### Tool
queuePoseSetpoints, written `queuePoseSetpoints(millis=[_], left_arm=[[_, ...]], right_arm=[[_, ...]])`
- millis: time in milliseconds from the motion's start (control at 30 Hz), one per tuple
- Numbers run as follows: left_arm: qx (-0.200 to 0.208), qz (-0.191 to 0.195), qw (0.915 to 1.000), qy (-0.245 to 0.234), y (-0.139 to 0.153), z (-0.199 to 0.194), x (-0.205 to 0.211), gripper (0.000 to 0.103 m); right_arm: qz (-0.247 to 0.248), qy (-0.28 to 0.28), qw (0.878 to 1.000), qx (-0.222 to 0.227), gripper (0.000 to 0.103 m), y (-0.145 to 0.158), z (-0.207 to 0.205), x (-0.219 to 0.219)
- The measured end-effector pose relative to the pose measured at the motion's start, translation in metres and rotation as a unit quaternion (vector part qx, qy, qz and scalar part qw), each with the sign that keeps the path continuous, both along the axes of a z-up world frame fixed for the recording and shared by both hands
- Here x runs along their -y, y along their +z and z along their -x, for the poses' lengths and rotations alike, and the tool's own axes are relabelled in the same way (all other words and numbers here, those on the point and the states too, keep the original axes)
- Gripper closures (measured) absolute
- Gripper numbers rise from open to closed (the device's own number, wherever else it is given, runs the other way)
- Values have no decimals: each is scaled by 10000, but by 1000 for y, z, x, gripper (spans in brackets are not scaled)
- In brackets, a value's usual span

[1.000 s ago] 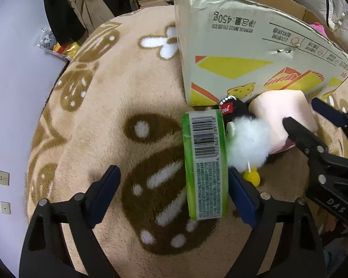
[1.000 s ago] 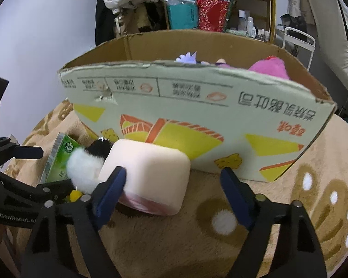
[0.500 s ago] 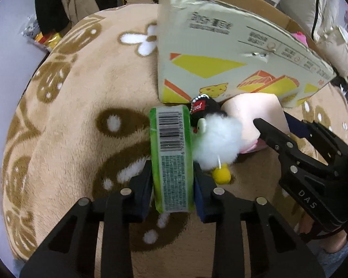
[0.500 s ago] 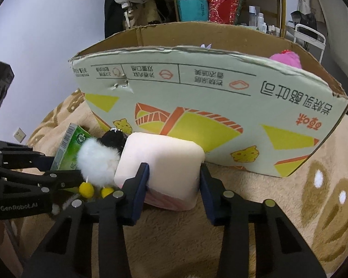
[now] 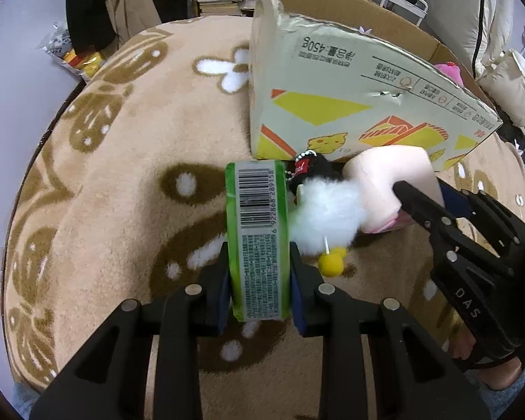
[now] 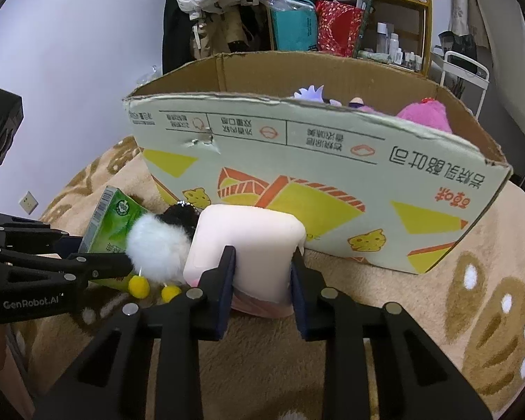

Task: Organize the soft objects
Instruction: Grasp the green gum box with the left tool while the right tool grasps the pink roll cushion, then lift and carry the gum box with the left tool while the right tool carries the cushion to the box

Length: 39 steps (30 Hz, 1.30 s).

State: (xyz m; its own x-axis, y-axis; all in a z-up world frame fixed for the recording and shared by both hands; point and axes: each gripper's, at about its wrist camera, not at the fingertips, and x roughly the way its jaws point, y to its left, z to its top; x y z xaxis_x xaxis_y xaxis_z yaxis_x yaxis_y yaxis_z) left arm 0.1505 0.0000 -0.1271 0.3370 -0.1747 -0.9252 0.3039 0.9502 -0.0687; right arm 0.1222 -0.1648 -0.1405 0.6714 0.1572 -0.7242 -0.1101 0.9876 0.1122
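My left gripper (image 5: 259, 273) is shut on a green tissue pack (image 5: 257, 231) with a barcode, lifted slightly off the brown patterned rug. My right gripper (image 6: 262, 273) is shut on a pale pink foam block (image 6: 252, 241), which also shows in the left wrist view (image 5: 392, 178). Between them lies a small white fluffy toy (image 5: 327, 217) with a black cap and yellow feet, also in the right wrist view (image 6: 159, 245). Just behind stands an open cardboard box (image 6: 315, 161) holding pink and purple plush toys (image 6: 423, 115).
The rug (image 5: 122, 175) covers a round surface whose edge curves along the left. Beyond it are shelves (image 6: 332, 17) with bags and bottles, hanging coats (image 6: 213, 0) and a white wire rack (image 6: 465, 70). The box wall (image 5: 350, 105) stands close in front of both grippers.
Both grippers went from open to shut: the left closed on the green tissue pack, the right on the pink foam block. Both objects now sit a little higher against the box.
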Motion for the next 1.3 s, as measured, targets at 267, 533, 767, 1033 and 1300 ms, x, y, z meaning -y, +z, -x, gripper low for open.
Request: queuePoseSetpoints(millis=[267,533,767,1033,1300], left_arm=[[209,-204,9996,57,11,15,1,75],[406,-276,9986,192,23,24,-5,75],[870,-176,9959,177,46,41,-7,75],[1722,-111,9847,225,82,64,-9,75],[2778,-69,9605,119,122,84,-2,75]], right_arm=[[132,-64,9999,72,74,10,9,2],[277,-216,9992,207,74,24,21,12],[383,-362,9974,490,74,43,38,17],[472,-571,9929,928,74,75,62,27],[431,-764,9850,1488,74,115,78,41]])
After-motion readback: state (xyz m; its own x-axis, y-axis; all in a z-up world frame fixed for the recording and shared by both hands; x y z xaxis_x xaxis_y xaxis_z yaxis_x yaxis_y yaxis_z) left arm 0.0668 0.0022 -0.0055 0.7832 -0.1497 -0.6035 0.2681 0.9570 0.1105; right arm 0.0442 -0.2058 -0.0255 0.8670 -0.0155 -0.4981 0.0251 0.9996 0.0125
